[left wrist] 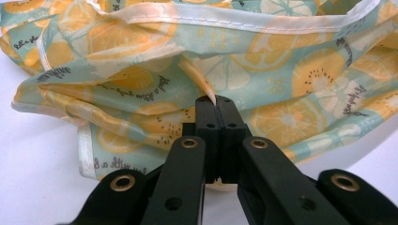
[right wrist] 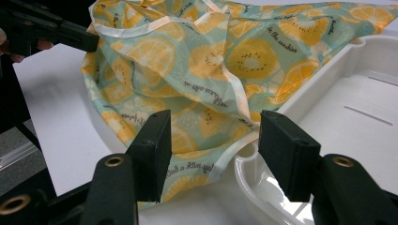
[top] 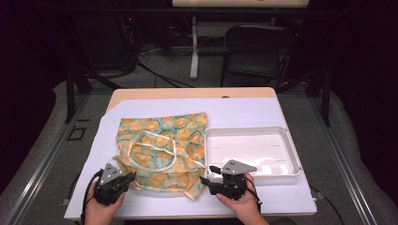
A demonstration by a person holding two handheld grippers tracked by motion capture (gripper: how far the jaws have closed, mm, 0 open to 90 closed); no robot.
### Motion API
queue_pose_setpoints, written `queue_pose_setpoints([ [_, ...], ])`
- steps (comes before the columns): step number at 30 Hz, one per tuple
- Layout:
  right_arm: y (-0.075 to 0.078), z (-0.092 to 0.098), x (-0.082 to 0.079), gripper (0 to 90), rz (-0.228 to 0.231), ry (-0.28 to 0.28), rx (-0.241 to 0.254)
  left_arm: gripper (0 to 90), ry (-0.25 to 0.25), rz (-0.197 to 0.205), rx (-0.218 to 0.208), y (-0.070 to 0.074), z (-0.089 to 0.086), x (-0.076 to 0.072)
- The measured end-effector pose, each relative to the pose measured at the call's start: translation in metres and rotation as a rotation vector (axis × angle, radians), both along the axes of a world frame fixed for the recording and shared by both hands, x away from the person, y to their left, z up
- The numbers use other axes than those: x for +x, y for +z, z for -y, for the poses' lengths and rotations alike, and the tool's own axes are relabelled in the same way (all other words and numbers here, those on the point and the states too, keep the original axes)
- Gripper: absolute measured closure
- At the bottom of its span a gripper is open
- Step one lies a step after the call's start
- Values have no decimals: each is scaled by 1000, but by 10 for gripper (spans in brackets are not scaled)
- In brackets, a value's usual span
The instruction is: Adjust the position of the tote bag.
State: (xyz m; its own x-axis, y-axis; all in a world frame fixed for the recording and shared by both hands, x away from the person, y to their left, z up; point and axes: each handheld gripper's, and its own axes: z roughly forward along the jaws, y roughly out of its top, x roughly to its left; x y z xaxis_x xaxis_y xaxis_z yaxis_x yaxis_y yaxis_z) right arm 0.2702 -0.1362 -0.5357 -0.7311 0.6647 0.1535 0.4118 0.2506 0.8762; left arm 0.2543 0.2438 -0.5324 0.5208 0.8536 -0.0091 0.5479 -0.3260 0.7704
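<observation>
Teal-and-orange citrus-print fabric bag (top: 162, 150) with cream trim is what I'm working with right now, so I'll use it as the landmark for everything else. It lies crumpled on the white sheet (top: 263, 110) that covers the wooden table (top: 187, 93), with one cream handle loop sitting on top of it.

My left gripper (top: 123, 179) is at the bag's near left corner, and from its own view the two black jaws are pressed together with a thin fold of the printed cloth pinched right at their tips (left wrist: 215, 101). So that one's clamped on the bag, no doubt about it.

My right gripper (top: 209, 175) sits at the bag's near right corner. Its jaws stand wide apart, and in the right gripper view the bag's trimmed corner (right wrist: 206, 140) lies between them, but the pads aren't pressing on it as far as I can see. Not a grip yet.

Just to the right of the bag there's a shallow white plastic tray (top: 286, 140), its left rim touching or slightly tucked under the bag's edge; I honestly can't tell which. From the right gripper view the cloth drapes over that tray corner a bit.
</observation>
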Motion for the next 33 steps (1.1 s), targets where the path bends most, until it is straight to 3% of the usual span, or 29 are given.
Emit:
queue_pose_setpoints([
  [6, 0, 0, 0, 445, 1, 1, 0, 900, 2, 7, -16, 2, 0, -1],
  [16, 0, 2, 0, 438, 0, -14, 9, 900, 9, 79, -37, 23, -2, 6],
  [25, 0, 5, 0, 435, -5, -31, 16, 900, 17, 127, -10, 43, 3, 20],
  [33, -1, 6, 1, 434, -12, -36, 9, 900, 41, 152, -29, 60, 4, 42],
])
